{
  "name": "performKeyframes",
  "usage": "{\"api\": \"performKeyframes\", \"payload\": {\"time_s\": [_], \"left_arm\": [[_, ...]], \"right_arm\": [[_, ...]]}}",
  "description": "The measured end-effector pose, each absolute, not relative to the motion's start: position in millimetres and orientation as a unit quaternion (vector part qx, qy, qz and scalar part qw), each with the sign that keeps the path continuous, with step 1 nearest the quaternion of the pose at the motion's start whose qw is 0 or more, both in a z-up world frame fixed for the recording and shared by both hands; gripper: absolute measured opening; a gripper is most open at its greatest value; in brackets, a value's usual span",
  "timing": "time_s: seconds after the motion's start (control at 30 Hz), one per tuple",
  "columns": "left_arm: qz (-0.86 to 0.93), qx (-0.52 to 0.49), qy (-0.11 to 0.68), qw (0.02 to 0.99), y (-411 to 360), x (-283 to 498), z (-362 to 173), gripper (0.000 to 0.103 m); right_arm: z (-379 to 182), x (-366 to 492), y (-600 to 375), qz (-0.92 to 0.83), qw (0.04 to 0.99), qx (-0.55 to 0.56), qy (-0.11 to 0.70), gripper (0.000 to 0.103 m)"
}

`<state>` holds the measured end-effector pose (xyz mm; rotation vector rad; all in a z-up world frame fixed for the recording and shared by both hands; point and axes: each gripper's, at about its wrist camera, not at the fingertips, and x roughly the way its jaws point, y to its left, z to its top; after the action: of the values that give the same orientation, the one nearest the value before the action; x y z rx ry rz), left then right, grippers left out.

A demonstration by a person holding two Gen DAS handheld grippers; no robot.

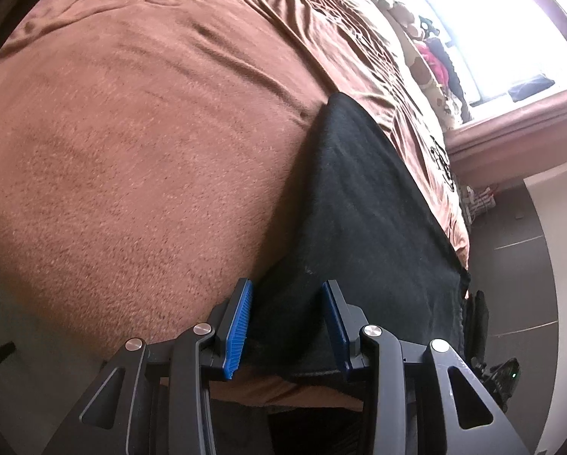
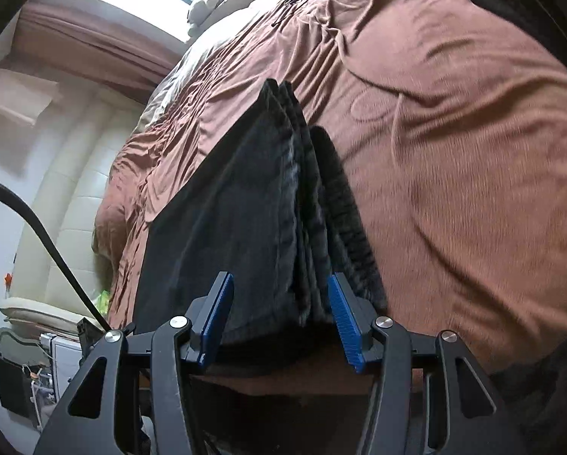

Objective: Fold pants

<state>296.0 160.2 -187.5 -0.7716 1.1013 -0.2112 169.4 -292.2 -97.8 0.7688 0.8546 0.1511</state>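
Note:
The black pants (image 1: pixel 359 204) lie folded in a flat stack on the brown bedspread (image 1: pixel 131 132). In the left wrist view my left gripper (image 1: pixel 289 295) is open, its blue pads either side of the near edge of the pants without closing on it. In the right wrist view the pants (image 2: pixel 253 208) show several stacked layers. My right gripper (image 2: pixel 279 292) is open around the near end of that stack.
The bedspread (image 2: pixel 454 151) is wrinkled around the pants. A patterned pillow (image 1: pixel 423 60) and a bright window (image 1: pixel 492 19) lie past the bed's far side. A cream wall and a black cable (image 2: pixel 48 235) are left of the bed.

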Motion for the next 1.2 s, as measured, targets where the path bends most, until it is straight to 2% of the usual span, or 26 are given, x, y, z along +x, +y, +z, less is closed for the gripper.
{"api": "performKeyframes", "payload": {"time_s": [0.53, 0.8, 1.07, 1.13, 1.2], "left_arm": [[-0.093, -0.396, 0.504, 0.762, 171.5, 284.0, -199.8, 0.041], [-0.096, -0.376, 0.508, 0.769, 168.5, 286.3, -194.6, 0.041], [-0.108, -0.388, 0.505, 0.764, 167.7, 291.2, -201.4, 0.042], [-0.11, -0.388, 0.504, 0.764, 167.4, 292.9, -202.7, 0.042], [-0.107, -0.387, 0.504, 0.764, 166.7, 293.0, -201.7, 0.042]], "right_arm": [[-129.0, 153.9, -289.0, 0.07, 0.818, 0.433, 0.372, 0.052], [-108.2, 152.7, -273.4, 0.079, 0.847, 0.391, 0.352, 0.052], [-136.8, 172.6, -273.9, 0.063, 0.832, 0.408, 0.371, 0.052], [-137.1, 176.7, -272.9, 0.059, 0.833, 0.407, 0.37, 0.046], [-134.2, 179.1, -271.9, 0.044, 0.837, 0.395, 0.375, 0.016]]}}
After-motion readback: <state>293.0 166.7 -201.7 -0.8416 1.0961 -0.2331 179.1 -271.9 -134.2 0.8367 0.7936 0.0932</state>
